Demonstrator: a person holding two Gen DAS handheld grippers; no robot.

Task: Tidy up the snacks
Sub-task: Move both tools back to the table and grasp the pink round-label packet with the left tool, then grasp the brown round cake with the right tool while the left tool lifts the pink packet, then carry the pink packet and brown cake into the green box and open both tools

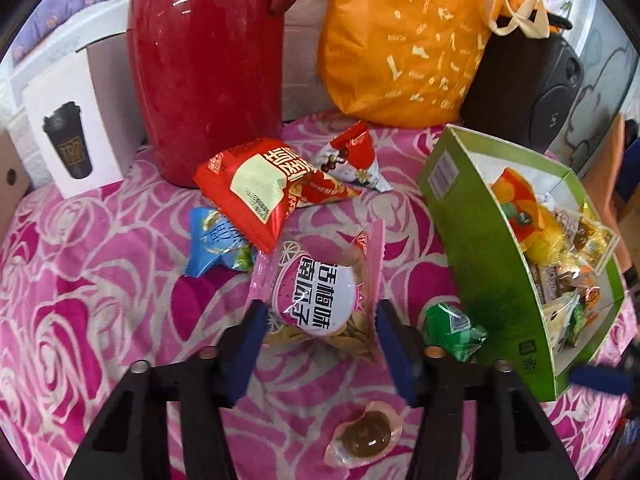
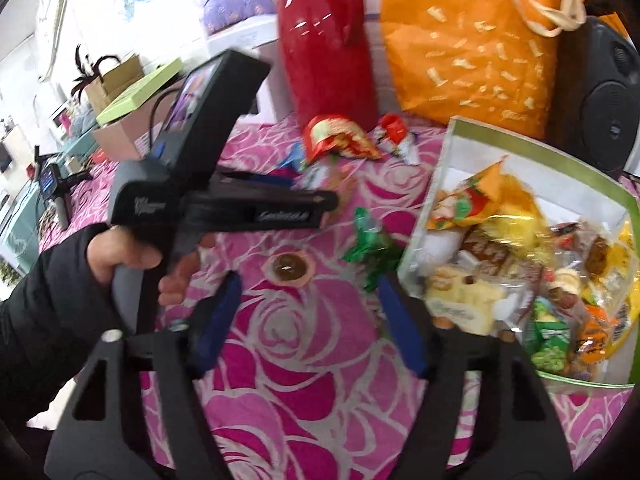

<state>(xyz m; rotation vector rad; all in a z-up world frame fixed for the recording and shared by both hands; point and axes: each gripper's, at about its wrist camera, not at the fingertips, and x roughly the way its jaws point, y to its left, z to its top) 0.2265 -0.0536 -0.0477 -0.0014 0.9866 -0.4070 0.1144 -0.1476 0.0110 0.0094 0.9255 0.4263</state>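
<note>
A pink packet of seeds [image 1: 320,288] lies on the rose-patterned cloth [image 1: 100,280]. My left gripper [image 1: 320,340] is open, with its blue pads [image 1: 252,340] on either side of the packet's near end. Beyond it lie a red packet [image 1: 256,188], a small red-and-white packet [image 1: 352,156] and a blue packet [image 1: 216,244]. A green candy [image 1: 454,330] and a brown jelly cup [image 1: 366,436] lie loose. The green box [image 1: 480,248] at right holds several snacks. My right gripper [image 2: 308,292] hangs open and empty over the cloth, between the jelly cup [image 2: 290,268] and the green candy [image 2: 370,246].
A red thermos [image 1: 204,64], an orange bag [image 1: 404,40] and a black speaker [image 1: 532,80] stand along the back. A white box with a cup picture [image 1: 68,132] is at the back left. A person's hand [image 2: 120,256] holds the left tool.
</note>
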